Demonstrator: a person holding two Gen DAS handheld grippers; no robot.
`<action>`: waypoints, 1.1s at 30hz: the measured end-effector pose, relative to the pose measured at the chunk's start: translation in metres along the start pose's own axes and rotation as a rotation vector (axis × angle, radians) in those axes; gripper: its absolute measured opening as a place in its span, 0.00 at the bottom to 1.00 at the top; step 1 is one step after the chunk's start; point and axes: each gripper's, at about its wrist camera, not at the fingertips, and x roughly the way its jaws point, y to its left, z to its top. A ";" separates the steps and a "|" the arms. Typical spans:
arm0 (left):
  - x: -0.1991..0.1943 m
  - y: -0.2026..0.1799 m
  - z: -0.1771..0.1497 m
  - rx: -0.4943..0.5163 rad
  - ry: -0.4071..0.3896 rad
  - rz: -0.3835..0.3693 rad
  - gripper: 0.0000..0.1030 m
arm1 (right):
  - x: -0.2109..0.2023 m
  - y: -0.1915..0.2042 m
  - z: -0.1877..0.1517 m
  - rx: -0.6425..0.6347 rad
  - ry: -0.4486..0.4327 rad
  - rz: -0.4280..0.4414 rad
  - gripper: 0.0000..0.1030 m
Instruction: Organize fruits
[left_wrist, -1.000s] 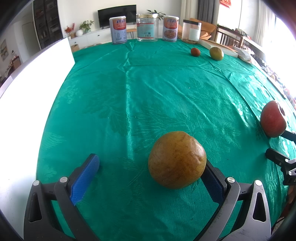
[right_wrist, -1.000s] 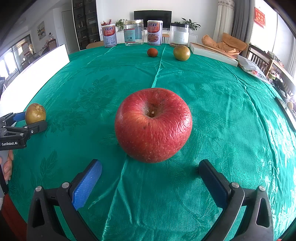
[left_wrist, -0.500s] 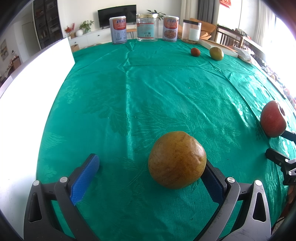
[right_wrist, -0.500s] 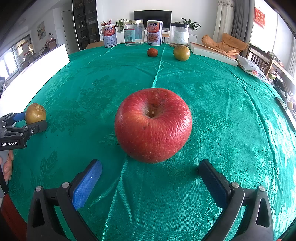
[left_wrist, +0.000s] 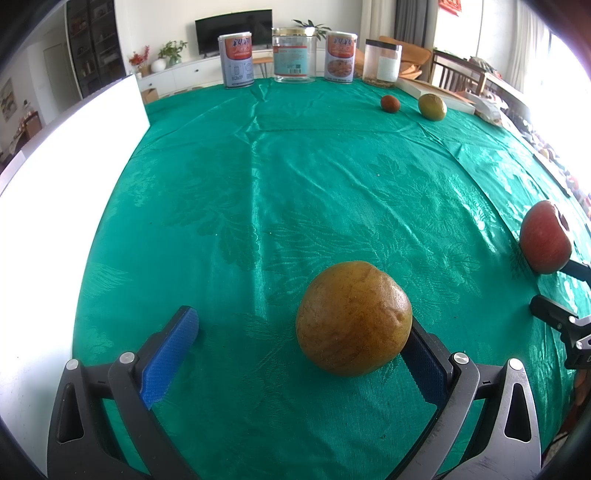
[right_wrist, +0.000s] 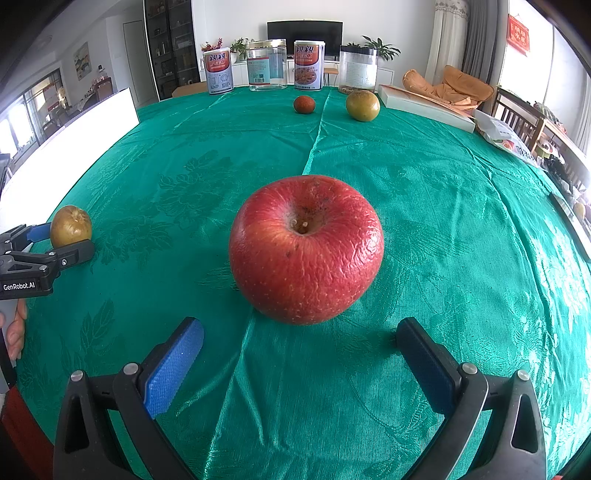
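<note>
Both grippers are spread wide and grip nothing. Left gripper (left_wrist: 301, 332) has the brown fruit (left_wrist: 354, 318) lying on the cloth between its fingers, off-centre: the fruit touches, or all but touches, the right pad (left_wrist: 424, 363), with a clear gap to the blue left pad (left_wrist: 171, 354). Right gripper (right_wrist: 299, 345) is lined up behind the apple (right_wrist: 306, 248), which sits stem-up just ahead of the fingertips, not yet between them. Each fruit seems framed for a pick, one per hand, so the grasp looks like the step in hand.

Farther off, near the table's far edge, a small red fruit (right_wrist: 304, 104) and a green fruit (right_wrist: 362, 105) lie near each other, perhaps the spot where fruits are being gathered. Behind them stand two printed tins (right_wrist: 218, 71), a clear jar (right_wrist: 267, 65) and a dark-lidded jar (right_wrist: 358, 68); the tins carry Chinese characters I cannot read reliably. "GenRobot.AI" is printed on the left gripper's body in the right view. A white board (left_wrist: 55, 184) stands at the cloth's (left_wrist: 295, 184) left edge.
</note>
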 end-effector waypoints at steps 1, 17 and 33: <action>0.000 0.000 0.000 0.000 0.000 0.000 1.00 | 0.000 0.000 0.000 0.000 0.000 0.000 1.00; -0.013 0.021 -0.003 -0.053 0.006 -0.254 0.98 | -0.001 0.000 -0.002 0.000 -0.001 0.001 1.00; -0.023 -0.016 -0.001 0.036 0.022 -0.154 0.48 | -0.008 -0.013 0.049 -0.014 0.045 0.111 1.00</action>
